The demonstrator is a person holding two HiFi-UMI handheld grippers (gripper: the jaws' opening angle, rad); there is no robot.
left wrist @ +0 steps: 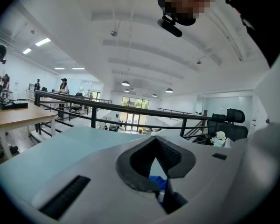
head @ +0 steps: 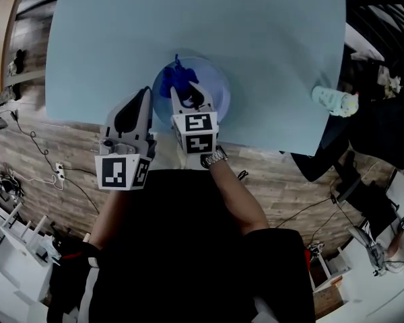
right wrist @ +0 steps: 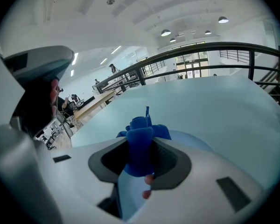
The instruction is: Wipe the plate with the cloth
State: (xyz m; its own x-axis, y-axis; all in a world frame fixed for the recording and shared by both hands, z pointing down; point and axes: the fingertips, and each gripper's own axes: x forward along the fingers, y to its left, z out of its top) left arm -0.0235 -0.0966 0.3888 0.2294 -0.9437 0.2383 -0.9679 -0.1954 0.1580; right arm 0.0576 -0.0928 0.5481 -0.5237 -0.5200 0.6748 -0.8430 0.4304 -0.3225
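Note:
A blue plate (head: 212,89) lies near the front edge of the light blue table (head: 256,25). My right gripper (head: 186,90) is over the plate's left half, shut on a bunched dark blue cloth (head: 176,77) that sticks out past its tips. In the right gripper view the cloth (right wrist: 140,141) is pinched between the dark pads (right wrist: 170,160), with the pale plate (right wrist: 198,146) beyond. My left gripper (head: 145,94) hovers just left of the plate, with its tips together. In the left gripper view the left gripper (left wrist: 154,140) holds nothing that I can make out, and a bit of blue shows below.
A small white and teal toy (head: 334,101) stands at the table's right edge. The person's body and arms fill the lower head view. Wooden floor with cables (head: 44,157) lies left of the table. A black railing (left wrist: 107,107) runs behind the table.

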